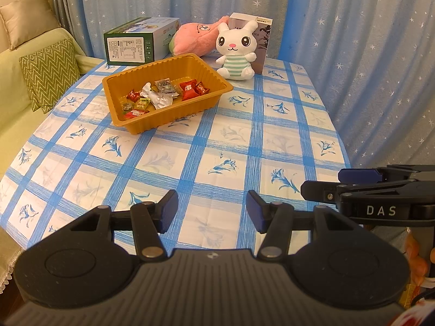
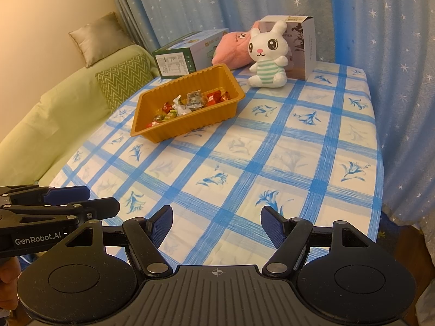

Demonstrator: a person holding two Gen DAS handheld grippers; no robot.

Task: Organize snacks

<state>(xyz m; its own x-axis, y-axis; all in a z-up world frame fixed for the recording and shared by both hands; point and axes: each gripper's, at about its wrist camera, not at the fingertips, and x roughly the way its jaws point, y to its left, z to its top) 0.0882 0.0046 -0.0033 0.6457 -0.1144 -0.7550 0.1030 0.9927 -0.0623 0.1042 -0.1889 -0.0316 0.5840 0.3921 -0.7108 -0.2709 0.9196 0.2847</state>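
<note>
Orange tray (image 1: 214, 93) holds wrapped snacks (image 1: 163, 95); left gripper (image 1: 212, 210) and right gripper (image 2: 216, 224) gape wide, empty.

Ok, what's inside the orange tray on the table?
The orange tray holds loose wrapped snacks, red, green and silver. Anything beneath the pile is hidden.

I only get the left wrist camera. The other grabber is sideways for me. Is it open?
Observer: Yes. In the right wrist view the right gripper has its fingers spread wide, with nothing between them.
Operator: What does my grabber look like from there?
Observer: The left gripper shows side-on at the left edge, with "GenRobot.AI" printed on its body.
Operator: And the box behind the bunny?
Observer: Behind the bunny, the white box shows its right side wall there, with small print on it.
</note>
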